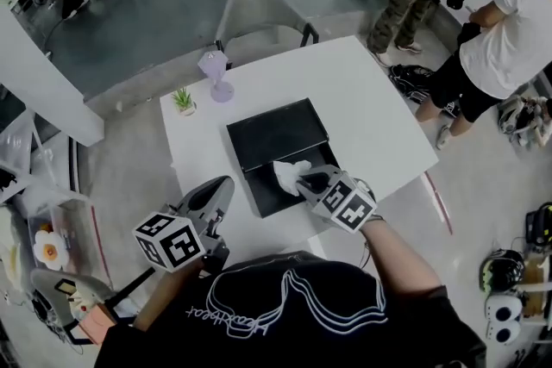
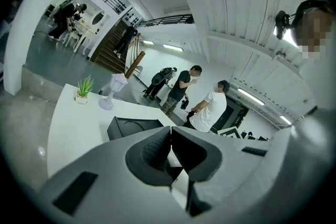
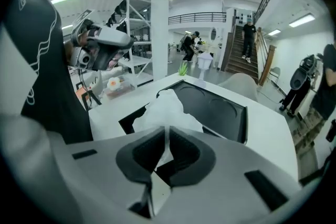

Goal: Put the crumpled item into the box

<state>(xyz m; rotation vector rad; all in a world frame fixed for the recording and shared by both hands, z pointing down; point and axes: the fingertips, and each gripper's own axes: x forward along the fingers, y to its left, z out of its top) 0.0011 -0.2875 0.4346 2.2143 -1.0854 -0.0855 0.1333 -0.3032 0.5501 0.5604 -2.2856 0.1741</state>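
A black box (image 1: 263, 200) lies open on the white table (image 1: 371, 108), its lid (image 1: 278, 132) flat behind it. My right gripper (image 1: 302, 182) is shut on a white crumpled paper (image 1: 288, 174) and holds it over the box's near tray. In the right gripper view the paper (image 3: 165, 110) sticks out from between the jaws of that gripper (image 3: 166, 136), above the box (image 3: 215, 107). My left gripper (image 1: 222, 188) hangs at the table's front left edge, apart from the box. Seen from its own camera, the left gripper (image 2: 169, 136) is shut with nothing in it.
A lilac table lamp (image 1: 217, 75) and a small potted plant (image 1: 183, 101) stand at the table's far left corner. A grey chair (image 1: 259, 13) is behind the table. People (image 1: 504, 43) stand to the right on the floor.
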